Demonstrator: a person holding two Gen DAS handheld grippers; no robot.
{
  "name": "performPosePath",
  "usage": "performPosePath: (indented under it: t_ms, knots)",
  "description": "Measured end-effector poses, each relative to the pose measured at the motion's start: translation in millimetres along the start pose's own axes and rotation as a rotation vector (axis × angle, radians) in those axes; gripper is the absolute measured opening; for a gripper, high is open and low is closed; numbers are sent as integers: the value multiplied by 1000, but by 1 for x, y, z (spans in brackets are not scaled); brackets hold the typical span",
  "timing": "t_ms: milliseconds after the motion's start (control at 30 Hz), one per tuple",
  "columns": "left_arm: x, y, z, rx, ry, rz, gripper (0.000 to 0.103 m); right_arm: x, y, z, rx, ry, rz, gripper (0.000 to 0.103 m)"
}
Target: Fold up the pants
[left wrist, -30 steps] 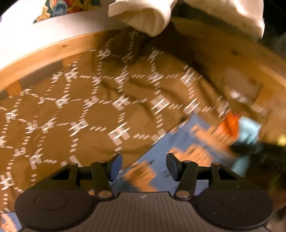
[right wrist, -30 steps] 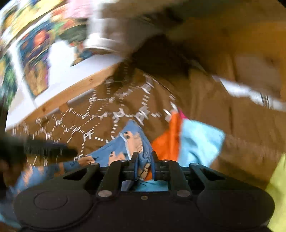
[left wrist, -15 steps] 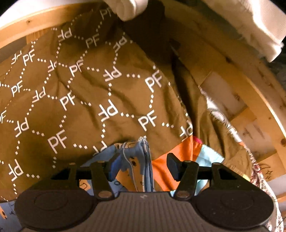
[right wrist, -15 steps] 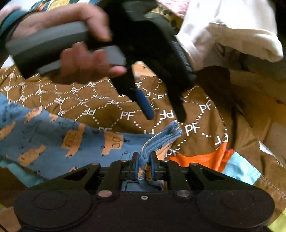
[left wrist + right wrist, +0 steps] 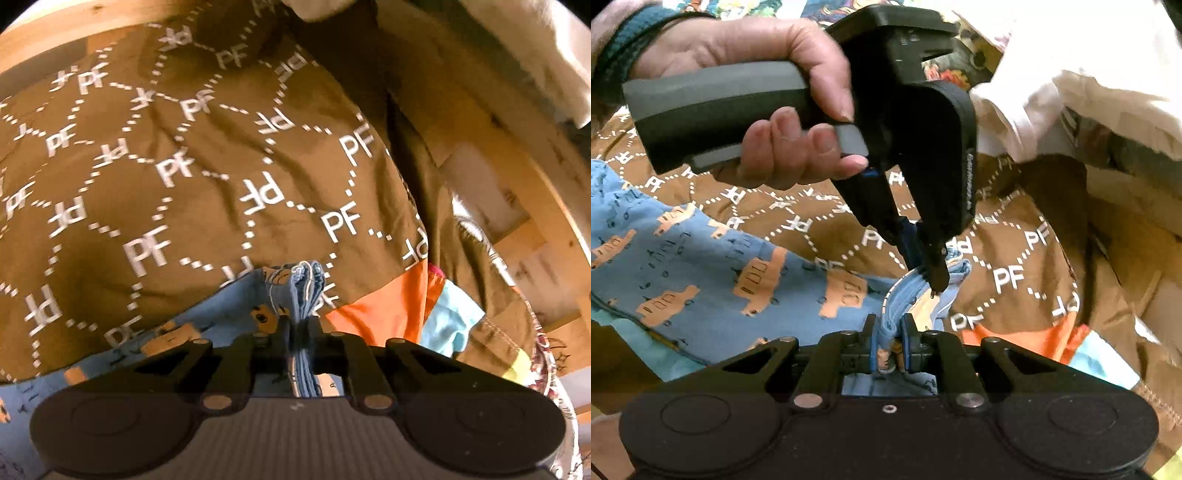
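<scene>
Pinching the same bunched hem, the left gripper [image 5: 925, 264] is just closing its fingers beside the right gripper [image 5: 888, 334], also clamped; the pants [image 5: 701, 273] are trailing leftward across the brown PF-print blanket [image 5: 1008, 273].

Both wrist cameras look close down their fingers; both show the pants [image 5: 236, 306].

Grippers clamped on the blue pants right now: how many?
2. The right gripper pinches the blue pants at their bunched edge; the left gripper grips the same bunch, just beyond it.
</scene>
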State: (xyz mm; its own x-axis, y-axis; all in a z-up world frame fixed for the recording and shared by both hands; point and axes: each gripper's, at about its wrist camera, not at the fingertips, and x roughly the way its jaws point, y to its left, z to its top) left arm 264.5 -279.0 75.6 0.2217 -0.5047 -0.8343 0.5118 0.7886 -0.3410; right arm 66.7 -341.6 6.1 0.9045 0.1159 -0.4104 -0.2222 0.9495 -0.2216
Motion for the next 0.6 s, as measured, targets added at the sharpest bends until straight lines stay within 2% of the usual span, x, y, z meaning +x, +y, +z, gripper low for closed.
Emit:
performPosePath:
  t_ms: [300, 433, 600]
  knots:
    - [-69, 74, -49, -109, -76, -87, 10, -19, 55, 19, -77, -61, 123, 13]
    - [-87, 116, -80, -159, -98, -75, 10, -17, 90, 27, -92, -43, 193, 13]
    - [-89, 163, -111, -222, -98, -74, 10, 0, 132, 27, -116, 11, 263, 13]
